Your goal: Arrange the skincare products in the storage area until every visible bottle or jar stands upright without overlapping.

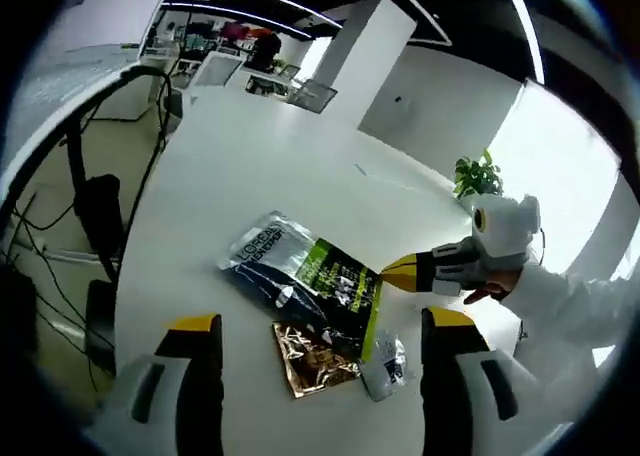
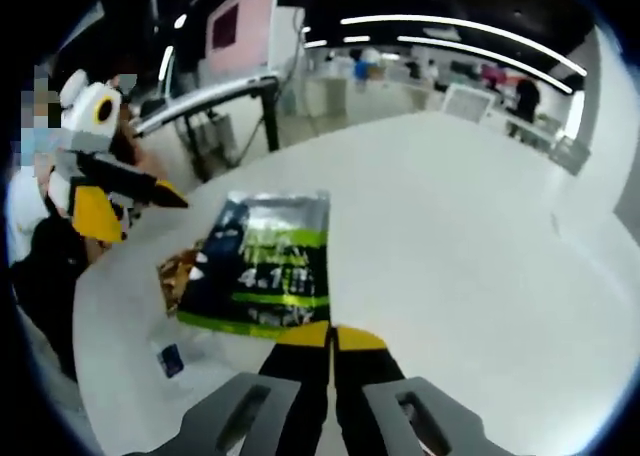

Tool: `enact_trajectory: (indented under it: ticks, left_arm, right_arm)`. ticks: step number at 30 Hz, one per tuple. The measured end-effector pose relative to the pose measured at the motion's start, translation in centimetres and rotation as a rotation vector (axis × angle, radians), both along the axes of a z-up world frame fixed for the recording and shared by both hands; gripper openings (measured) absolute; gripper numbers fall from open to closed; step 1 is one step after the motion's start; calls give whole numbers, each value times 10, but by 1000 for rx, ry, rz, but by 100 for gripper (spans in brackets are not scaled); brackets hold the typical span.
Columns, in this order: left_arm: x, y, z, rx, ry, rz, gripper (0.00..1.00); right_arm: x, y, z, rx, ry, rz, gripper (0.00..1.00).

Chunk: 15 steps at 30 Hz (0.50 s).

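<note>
Hovering over a white desk (image 1: 260, 166), the left claw (image 1: 320, 351) is spread wide above a small pile of flat skincare packets, while the right claw (image 2: 332, 348) has its yellow tips pressed together with nothing between them, just beside the near edge of the large dark-and-green sachet (image 2: 262, 266). That sachet lies flat on top of a copper foil packet (image 1: 312, 361), with a small clear pouch (image 1: 385, 361) touching the pile's corner; no bottle or jar can be made out. Separating the overlap looks like the step in hand: the right claw would likely do best to open, slide one tip under the sachet's free edge and pinch, as the left pins the foil packet so it does not drag along. Room is generous, with bare desk stretching far beyond the pile. In the right gripper view, the small pouch (image 2: 172, 359) and the foil packet (image 2: 180, 268) lie near the rounded desk edge, so pulls should go inward, away from the drop.
</note>
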State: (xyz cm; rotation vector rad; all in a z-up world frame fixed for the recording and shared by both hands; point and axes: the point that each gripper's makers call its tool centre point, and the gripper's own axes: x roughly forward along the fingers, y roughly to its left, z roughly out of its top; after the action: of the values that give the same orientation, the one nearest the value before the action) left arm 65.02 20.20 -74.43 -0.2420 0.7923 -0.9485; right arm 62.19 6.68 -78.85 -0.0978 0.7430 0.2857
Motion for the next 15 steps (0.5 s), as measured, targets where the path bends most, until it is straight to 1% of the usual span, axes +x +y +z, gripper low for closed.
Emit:
enact_trajectory:
  ticks: [1, 2, 5, 7, 8, 11, 13, 15]
  left_arm:
    - [4, -1, -2, -12, 30, 17, 67]
    - [7, -1, -4, -11, 43, 32, 65]
    - [16, -1, -9, 3, 41, 49, 66]
    - [21, -1, -11, 16, 37, 63, 65]
    - [22, -2, -12, 13, 40, 65, 63]
    - [25, -8, -13, -15, 75, 77, 59]
    - [27, -10, -16, -4, 78, 85, 59]
    - [30, -10, -15, -1, 53, 95, 58]
  right_arm:
    - [0, 0, 0, 0, -1, 1, 0]
    - [0, 0, 1, -1, -2, 2, 0]
    - [0, 0, 1, 5, -4, 0, 0]
    - [0, 0, 2, 6, -6, 0, 0]
    - [0, -1, 3, 4, -8, 1, 0]
    - [1, -2, 5, 8, -11, -3, 0]
    - [1, -3, 5, 7, -12, -6, 0]
    - [0, -3, 7, 12, -14, -8, 0]
